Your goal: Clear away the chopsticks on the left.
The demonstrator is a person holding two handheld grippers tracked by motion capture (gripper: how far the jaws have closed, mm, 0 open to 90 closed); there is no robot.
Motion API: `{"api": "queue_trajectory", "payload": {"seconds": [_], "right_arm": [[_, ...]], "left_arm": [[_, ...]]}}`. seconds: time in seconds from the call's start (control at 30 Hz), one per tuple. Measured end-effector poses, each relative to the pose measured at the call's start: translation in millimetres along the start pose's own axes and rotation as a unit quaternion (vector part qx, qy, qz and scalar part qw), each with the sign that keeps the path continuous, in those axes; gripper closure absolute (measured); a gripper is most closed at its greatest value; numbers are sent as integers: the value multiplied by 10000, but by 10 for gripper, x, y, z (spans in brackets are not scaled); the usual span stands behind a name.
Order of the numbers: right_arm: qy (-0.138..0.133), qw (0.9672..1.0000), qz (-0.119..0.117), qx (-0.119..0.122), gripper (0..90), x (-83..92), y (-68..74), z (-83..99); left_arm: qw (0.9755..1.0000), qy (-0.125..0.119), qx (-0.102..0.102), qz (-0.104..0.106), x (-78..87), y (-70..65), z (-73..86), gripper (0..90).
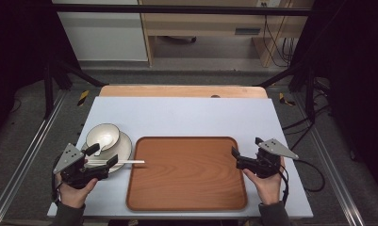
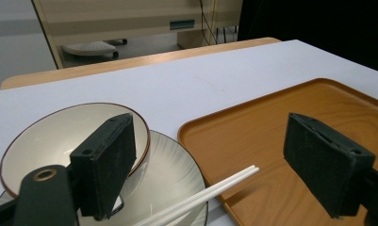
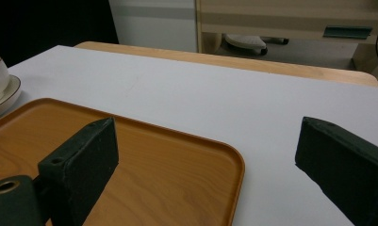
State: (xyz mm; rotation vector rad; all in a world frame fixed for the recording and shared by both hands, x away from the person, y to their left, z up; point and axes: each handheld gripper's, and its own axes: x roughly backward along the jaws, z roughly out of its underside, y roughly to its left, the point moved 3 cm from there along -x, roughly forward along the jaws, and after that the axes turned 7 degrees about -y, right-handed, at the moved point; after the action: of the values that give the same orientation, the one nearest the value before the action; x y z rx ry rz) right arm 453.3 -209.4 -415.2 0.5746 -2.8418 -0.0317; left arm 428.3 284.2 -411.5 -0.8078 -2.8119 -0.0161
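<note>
The left gripper (image 1: 99,157) hangs over the left edge of the pale grey table surface (image 1: 191,113) with its jaws spread wide and nothing between the pads. In the left gripper view the 2 white plastic chopsticks (image 2: 210,193) lie just ahead of and below the jaws, between them, so the thing to be taken sits straight in front of this gripper. Their long axis runs across the table, from the rim of the shallow white ribbed plate (image 1: 125,147) towards the brown wooden tray (image 1: 186,174); the far tips cross the tray's left rim and rest just inside it, as the high view shows (image 1: 116,163). The jaws stand across that axis, one on each side, which I judge suits a pinch on the pair without much turning of the wrist.

The right gripper (image 1: 234,155) is held over the tray's right edge, well apart from the chopsticks, also wide and holding nothing. The left hand is plainly the nearer one.

The plate, near the left edge of the surface, carries a cream bowl with a thin brown rim (image 1: 102,135); the bowl looks empty from above. The chopsticks lean on the plate's near rim beside the bowl. The tray, in the middle of the near half, holds nothing but the chopstick tips.
</note>
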Motion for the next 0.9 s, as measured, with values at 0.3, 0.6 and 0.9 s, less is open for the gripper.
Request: {"api": "queue_trajectory", "payload": {"seconds": [0.3,0.6,0.9], "right_arm": [[50,9999,113,-30,71,39,-22,28],[101,9999,-4,-13,76,30,20,34],[209,9998,-37,67,80,0,52,58]], "left_arm": [[9996,220,-77,147,126,106,87,180],[9977,576,-263,246,208,214,224,208],[9940,1017,-309,256,234,312,390,266]]}}
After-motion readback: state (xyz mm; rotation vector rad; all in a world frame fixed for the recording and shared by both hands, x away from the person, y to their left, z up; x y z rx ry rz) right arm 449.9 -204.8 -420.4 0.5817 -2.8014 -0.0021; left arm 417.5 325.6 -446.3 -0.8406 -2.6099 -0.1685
